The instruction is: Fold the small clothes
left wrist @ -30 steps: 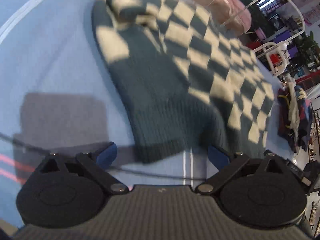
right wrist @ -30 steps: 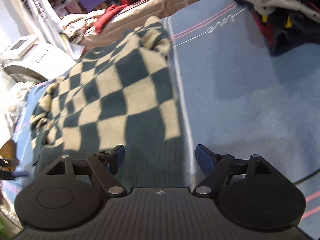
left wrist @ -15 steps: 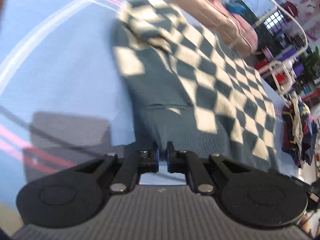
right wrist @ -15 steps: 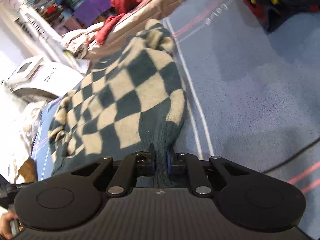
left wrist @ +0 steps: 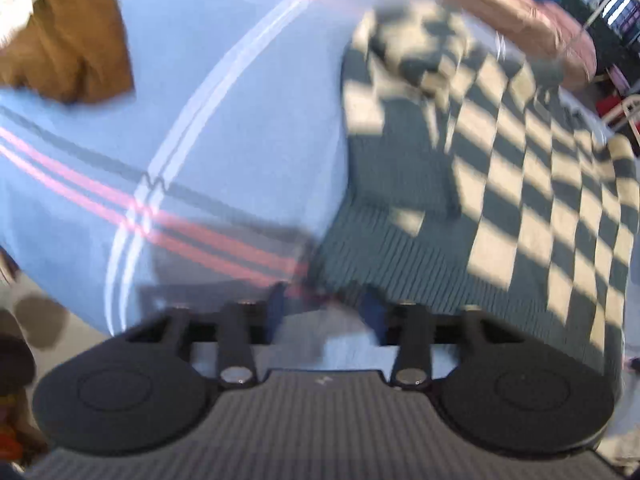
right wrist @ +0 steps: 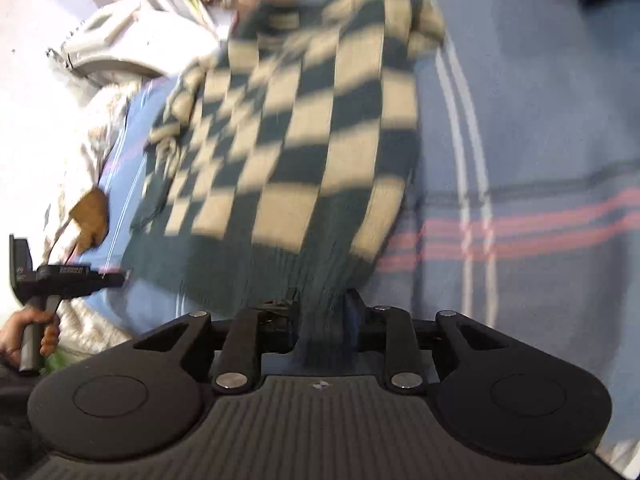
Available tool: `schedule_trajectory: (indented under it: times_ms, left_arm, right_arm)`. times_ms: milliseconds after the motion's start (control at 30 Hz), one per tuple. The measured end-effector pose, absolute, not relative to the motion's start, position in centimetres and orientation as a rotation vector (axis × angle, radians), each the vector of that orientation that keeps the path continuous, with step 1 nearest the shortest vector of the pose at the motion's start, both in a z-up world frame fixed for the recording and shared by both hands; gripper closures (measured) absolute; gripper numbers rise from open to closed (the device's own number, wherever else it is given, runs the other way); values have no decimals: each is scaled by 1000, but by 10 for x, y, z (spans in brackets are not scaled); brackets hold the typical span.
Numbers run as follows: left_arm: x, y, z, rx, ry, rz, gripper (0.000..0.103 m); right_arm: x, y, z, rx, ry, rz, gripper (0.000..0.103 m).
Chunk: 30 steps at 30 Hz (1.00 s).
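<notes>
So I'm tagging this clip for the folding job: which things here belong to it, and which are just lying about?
Part of the job:
- checkered sweater
- left gripper
- right gripper
- blue striped blanket underneath

Lying about:
- brown garment
- white appliance
- pink bedding

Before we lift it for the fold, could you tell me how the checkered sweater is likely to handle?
The checkered sweater is probably floppy: one side of it lies crumpled. The thick ribbed knit suggests some weight, so unheld parts would likely sag. It should not slip much on the fuzzy blanket.
</notes>
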State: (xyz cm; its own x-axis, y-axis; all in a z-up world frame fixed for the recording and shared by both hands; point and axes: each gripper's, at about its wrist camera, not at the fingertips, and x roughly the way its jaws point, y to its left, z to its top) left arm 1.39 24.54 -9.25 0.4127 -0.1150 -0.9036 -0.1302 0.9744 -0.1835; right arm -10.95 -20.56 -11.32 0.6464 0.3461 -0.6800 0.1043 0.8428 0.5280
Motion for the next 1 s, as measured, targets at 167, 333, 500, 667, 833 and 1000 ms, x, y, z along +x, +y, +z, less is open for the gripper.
schedule_trajectory:
  times_ms: [167,333,500,667,833,1000]
  left_arm:
    - [41,170,-61,-204,1046,-224,19]
    - [73,47,-68,-167,1073,-527,19]
    - [95,0,-87,-16,974,-451,19]
    - [133,56,-111,-16,953,-161,19]
    - [161,78,-155,77,1115,-110,9]
    - [156,78,-162,98,1071,-97,2]
  right_arm:
    - [-67,-242,-110,394,683,-104,0]
    - [3,-270,-160,475,688,-147,43]
    - [22,-278,-189,741,584,-93,42]
    - [29,-266,-190,808,560,-77,39]
    - [40,-265,-184,764,613,-94,91]
    - [33,-282,-133,359,650,-294,96]
